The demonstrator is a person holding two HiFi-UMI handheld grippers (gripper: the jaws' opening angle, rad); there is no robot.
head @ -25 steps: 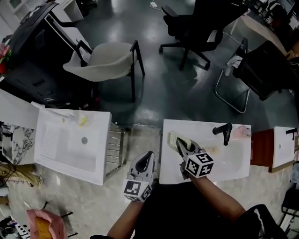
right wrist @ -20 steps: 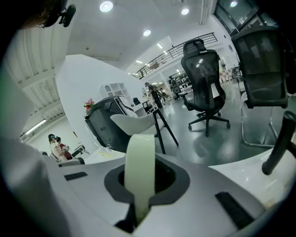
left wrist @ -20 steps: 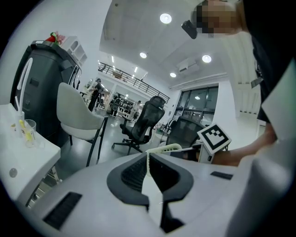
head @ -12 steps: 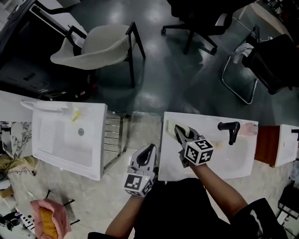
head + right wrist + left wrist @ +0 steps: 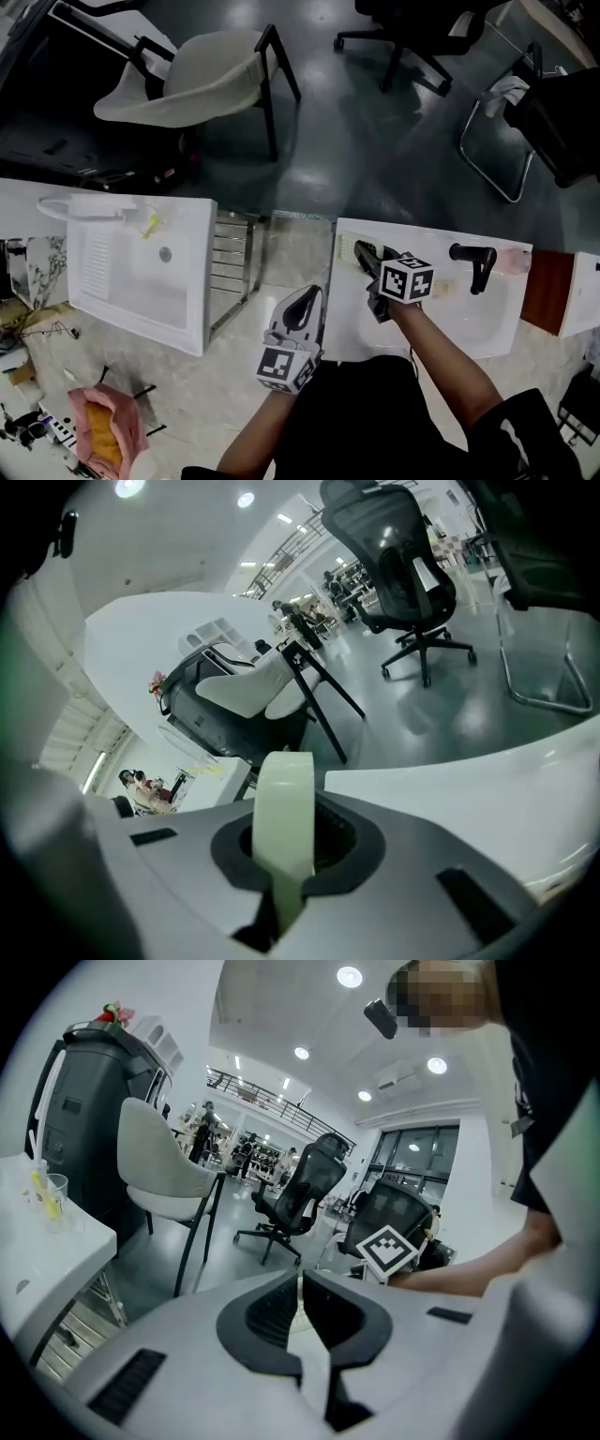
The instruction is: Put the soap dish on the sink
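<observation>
My right gripper (image 5: 365,255) is shut on the pale green soap dish (image 5: 348,248), gripping it edge-on by its rim. It holds the dish over the back left corner of the white sink (image 5: 492,323), left of the black faucet (image 5: 472,260). In the right gripper view the dish (image 5: 284,813) stands upright between the jaws, with the sink's white rim (image 5: 469,771) beyond. My left gripper (image 5: 307,302) hangs in front of the sink's left edge. Its jaws (image 5: 300,1290) are shut with nothing between them.
A second white sink (image 5: 141,281) stands to the left, with a metal rack (image 5: 230,274) between the two sinks. Behind them on the dark floor are a white chair (image 5: 183,84) and black office chairs (image 5: 553,103). A pink bag (image 5: 98,433) lies at the lower left.
The right gripper has sunk with the soap dish toward the sink's back left corner and rolled a little. The left gripper has dropped slightly.
</observation>
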